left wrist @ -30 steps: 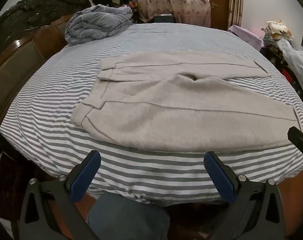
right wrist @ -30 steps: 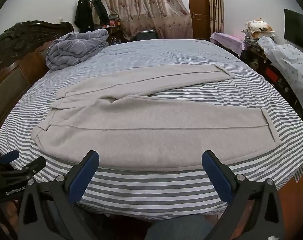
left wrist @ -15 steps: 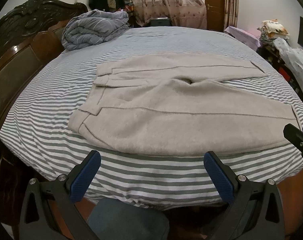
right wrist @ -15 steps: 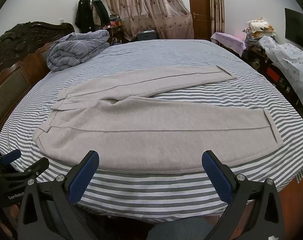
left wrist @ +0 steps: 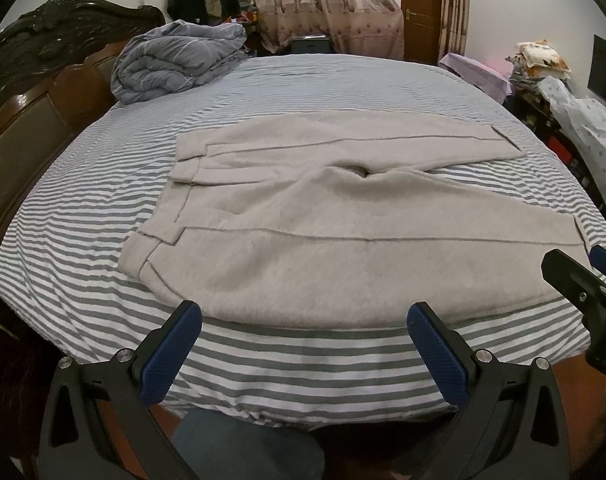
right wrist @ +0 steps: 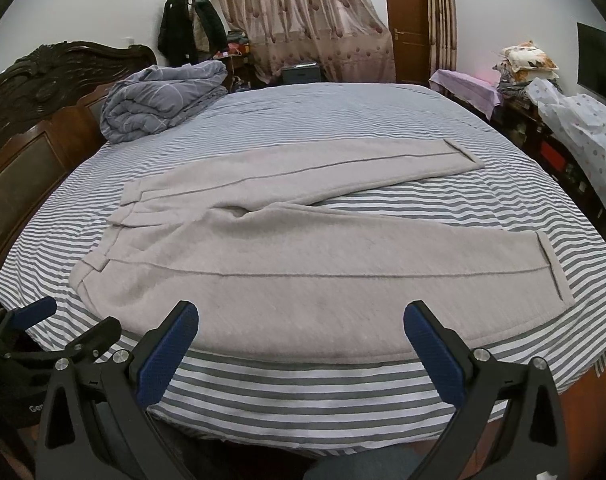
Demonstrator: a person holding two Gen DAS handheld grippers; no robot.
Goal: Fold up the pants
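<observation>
Light grey pants (left wrist: 343,240) (right wrist: 303,264) lie flat on the striped bed (left wrist: 303,92) (right wrist: 343,116), waistband to the left, both legs stretched to the right and spread in a V. My left gripper (left wrist: 301,320) hovers open just short of the near leg's edge, near the waist half. My right gripper (right wrist: 301,320) is open too, just off the same near edge, further toward the cuff (right wrist: 555,272). Neither holds anything. The right gripper's tip (left wrist: 583,280) shows at the right of the left wrist view, and the left gripper's tip (right wrist: 43,320) at the left of the right wrist view.
A folded blue-grey quilt (left wrist: 175,64) (right wrist: 159,100) sits at the bed's far left corner by the dark wooden headboard (left wrist: 31,120). Cluttered shelves with pillows and a covered pile (right wrist: 575,120) line the right side. A person's knee (left wrist: 247,444) shows below the bed's near edge.
Both grippers have crept a little nearer the near leg's edge, so the pants look slightly larger. The pants themselves have not moved.
</observation>
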